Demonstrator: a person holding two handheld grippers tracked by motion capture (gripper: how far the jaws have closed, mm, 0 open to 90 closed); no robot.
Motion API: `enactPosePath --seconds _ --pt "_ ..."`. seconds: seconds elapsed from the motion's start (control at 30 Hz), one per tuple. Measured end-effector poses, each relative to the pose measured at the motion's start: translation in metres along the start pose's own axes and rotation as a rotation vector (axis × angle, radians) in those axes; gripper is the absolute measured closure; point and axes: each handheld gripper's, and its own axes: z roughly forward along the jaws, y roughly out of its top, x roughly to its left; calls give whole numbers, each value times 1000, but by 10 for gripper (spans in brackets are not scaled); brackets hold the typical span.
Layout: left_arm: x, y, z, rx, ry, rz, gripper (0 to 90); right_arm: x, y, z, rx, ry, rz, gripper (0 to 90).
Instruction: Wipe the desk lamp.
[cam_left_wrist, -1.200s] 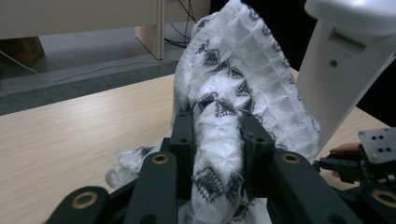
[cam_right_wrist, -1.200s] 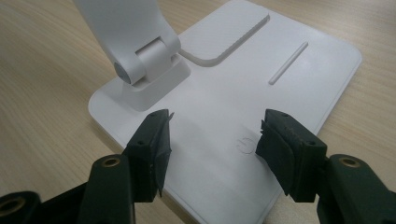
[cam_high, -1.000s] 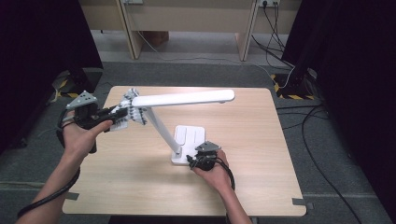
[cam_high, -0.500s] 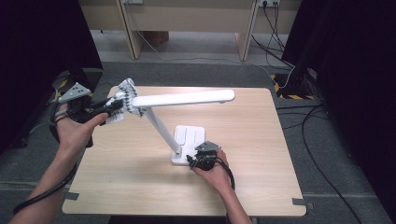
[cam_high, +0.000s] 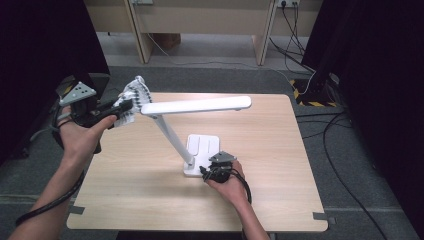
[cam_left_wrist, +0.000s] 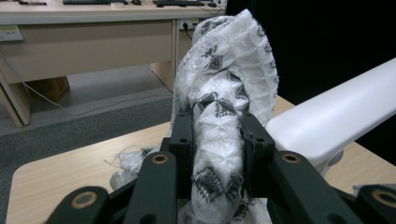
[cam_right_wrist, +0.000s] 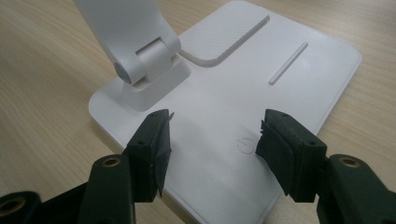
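A white desk lamp stands mid-table, its flat base (cam_high: 204, 147) under a slanted arm and a long horizontal head (cam_high: 200, 105). My left gripper (cam_high: 122, 106) is shut on a white cloth with a dark pattern (cam_high: 132, 95), held in the air just off the head's left end. In the left gripper view the cloth (cam_left_wrist: 224, 93) bulges up between the jaws of the left gripper (cam_left_wrist: 217, 135), with the lamp head (cam_left_wrist: 336, 121) at the right. My right gripper (cam_high: 204, 172) is open and low over the base's near edge. The right gripper (cam_right_wrist: 212, 135) has its jaws straddling the base (cam_right_wrist: 224, 93) near a power symbol.
The wooden table (cam_high: 280, 200) has bare room at the right and front. The lamp's hinge (cam_right_wrist: 144, 60) rises just beyond my right gripper's left jaw. Desks (cam_high: 200, 15) and floor cables (cam_high: 345, 130) lie beyond the table.
My left gripper has lifted the cloth up and slightly left, away from the table and off the lamp head's left end. The right gripper has stayed at the base.
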Motion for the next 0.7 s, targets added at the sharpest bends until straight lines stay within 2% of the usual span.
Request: enactPosePath --seconds 0.37,0.5,0.7 --pt "-6 9 0 -26 8 10 703 0 0 0 -1 -1 2 441" --pt "-7 11 -4 -76 23 -2 703 0 0 0 -2 -3 3 449" --pt "-11 15 -5 -95 23 3 702 0 1 0 2 -7 6 532"
